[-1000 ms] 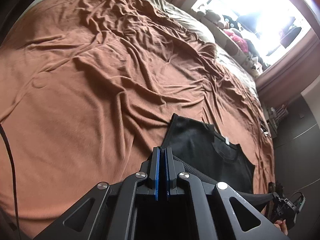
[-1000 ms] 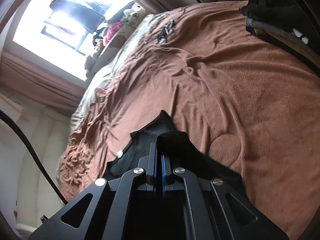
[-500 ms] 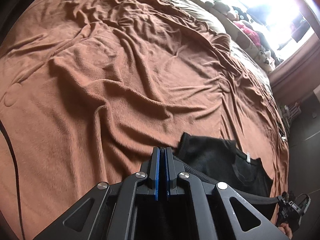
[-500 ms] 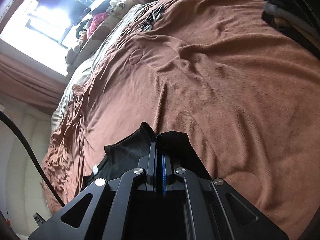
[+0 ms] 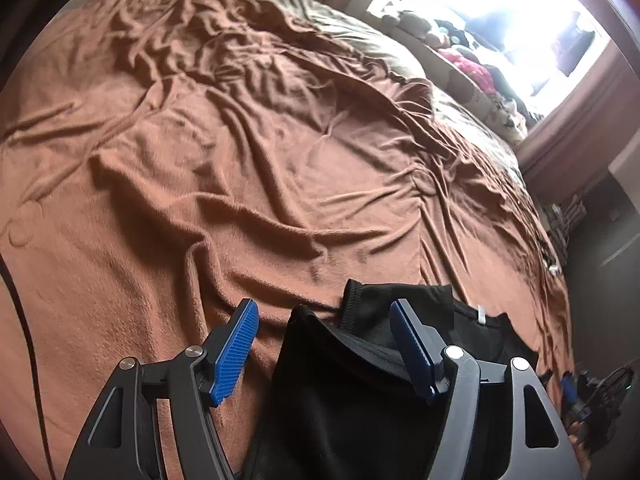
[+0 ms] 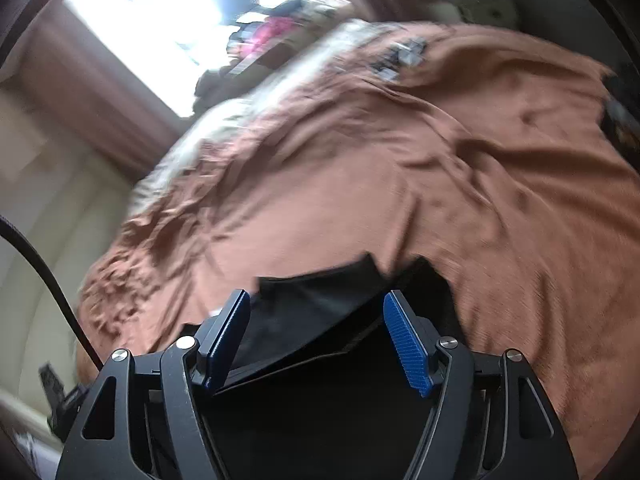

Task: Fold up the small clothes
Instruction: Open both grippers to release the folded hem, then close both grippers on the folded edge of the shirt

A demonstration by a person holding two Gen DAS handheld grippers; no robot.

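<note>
Left gripper (image 5: pixel 324 344): jaws just opened wide, black garment (image 5: pixel 360 392) loose between the pads, not pinched
Right gripper (image 6: pixel 316 340): jaws just opened wide over the same cloth, nothing gripped
Black garment: partly folded, on the brown blanket (image 5: pixel 240 160) at its near edge

Rust-brown blanket (image 5: pixel 248 168) all over the bed, plain, no print — darker brown in the creases. Olive-grey bedding (image 5: pixel 360 40) past its far edge. Black garment (image 5: pixel 360 380), plain, with one small white tag (image 5: pixel 481 314) at the neck. Black gripper frames with silver screw heads; bright blue pads (image 5: pixel 236 352), finely ribbed — same blue on the right gripper's pads (image 6: pixel 406 344). Pink-magenta among the clutter on the sill (image 5: pixel 468 68). Reddish-brown curtains (image 5: pixel 580 120), washed-out white window (image 6: pixel 168 12), cream wall (image 6: pixel 40 200).
</note>
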